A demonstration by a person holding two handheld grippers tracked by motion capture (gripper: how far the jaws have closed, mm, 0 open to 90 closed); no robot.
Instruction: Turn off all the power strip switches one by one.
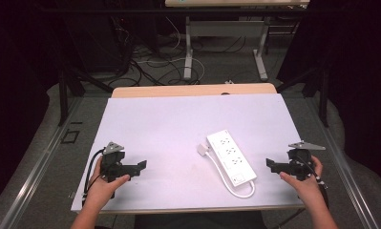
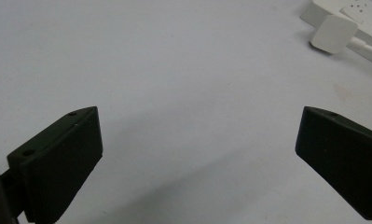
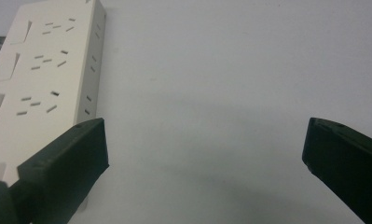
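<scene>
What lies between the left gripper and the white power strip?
Only bare white tabletop separates the left gripper from the white power strip and its white plug, per the high view.

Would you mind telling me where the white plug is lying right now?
In the high view, the white plug lies on the table right of centre, just beside the left side of the power strip; the left gripper view shows it at upper right.

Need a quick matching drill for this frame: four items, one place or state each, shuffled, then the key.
1. white rectangular plastic power strip
2. white plastic plug
3. left black claw
4. right black claw

a. open, at the table's right edge
b. lies diagonally, right of centre
c. open, near the left front corner
d. beside the strip's far left end

Pairs: 1-b, 2-d, 3-c, 4-a
</scene>
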